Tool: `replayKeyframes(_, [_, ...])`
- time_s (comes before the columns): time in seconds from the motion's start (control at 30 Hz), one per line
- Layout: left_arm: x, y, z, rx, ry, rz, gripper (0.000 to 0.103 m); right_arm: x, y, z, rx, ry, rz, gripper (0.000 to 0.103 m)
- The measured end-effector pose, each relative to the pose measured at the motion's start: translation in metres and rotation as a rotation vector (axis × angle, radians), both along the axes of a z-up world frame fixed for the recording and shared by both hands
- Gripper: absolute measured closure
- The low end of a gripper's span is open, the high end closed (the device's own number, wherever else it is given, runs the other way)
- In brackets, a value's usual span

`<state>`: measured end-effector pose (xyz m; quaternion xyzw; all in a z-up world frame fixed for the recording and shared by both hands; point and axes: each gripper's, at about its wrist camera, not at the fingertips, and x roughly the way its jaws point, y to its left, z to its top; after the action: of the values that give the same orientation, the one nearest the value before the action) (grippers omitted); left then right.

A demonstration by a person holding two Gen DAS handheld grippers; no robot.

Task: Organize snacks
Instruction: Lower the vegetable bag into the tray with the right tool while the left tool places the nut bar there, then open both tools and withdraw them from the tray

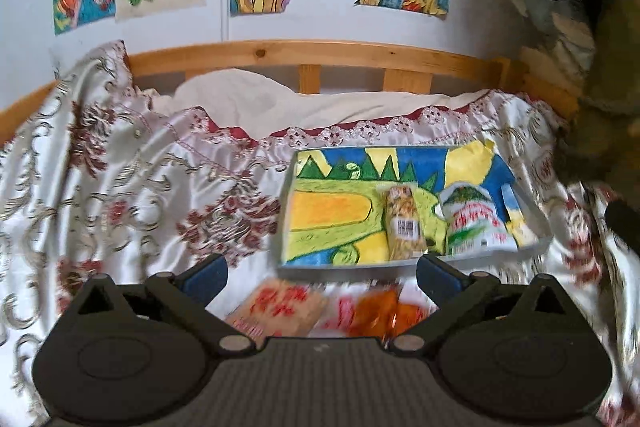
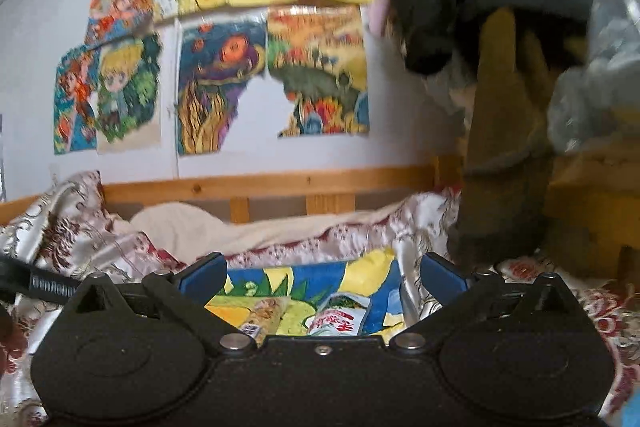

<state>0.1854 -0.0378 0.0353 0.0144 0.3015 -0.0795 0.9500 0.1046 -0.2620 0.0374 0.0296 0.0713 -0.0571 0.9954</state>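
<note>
Left gripper: fingers spread wide, nothing between them; hangs over two loose packets at lower centre of the left view.
Tan packet: flat, red print, lies on the bedspread just below the box edge. Blurred; long axis hard to call, seems to run from lower left to upper right.
Orange packet: beside the tan one on its right, touching or nearly so. Blurred; contents and heading cannot be told.
Handling, loose packets: judged light, soft film, crinkly and a little slippery; contents may crush. Best taken by a sealed end or across the narrow width, gently.
Box: shallow, white rim, lined with a bright drawing; centre right of the left view, past the fingertips.
Yellow pack: in the box, right of centre. Long axis runs near-to-far, barcode end toward the camera.
White-green pack: just right of the yellow one, about parallel, wide end toward the camera. Puffy, likely air-filled, so it would give under a pinch.
Right gripper: fingers apart, empty; held above the near end of the box, both boxed packs showing between them at lower centre of the right view.
Progress, judged: two packs boxed, two not yet in.
</note>
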Motion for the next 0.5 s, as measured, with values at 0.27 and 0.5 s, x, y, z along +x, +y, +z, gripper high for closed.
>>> replayKeyframes(0.27, [-0.064, 0.027, 0.002, -0.011, -0.055, 0.028, 0.000, -0.057, 0.022, 0.001, -0.042, -0.008, 0.009, 0.001])
replayKeyframes(0.5, [-0.107, 0.046, -0.007, -0.018, -0.007, 0.041, 0.000, -0.104, 0.035, -0.005, -0.056, 0.015, 0.014, 0.001])
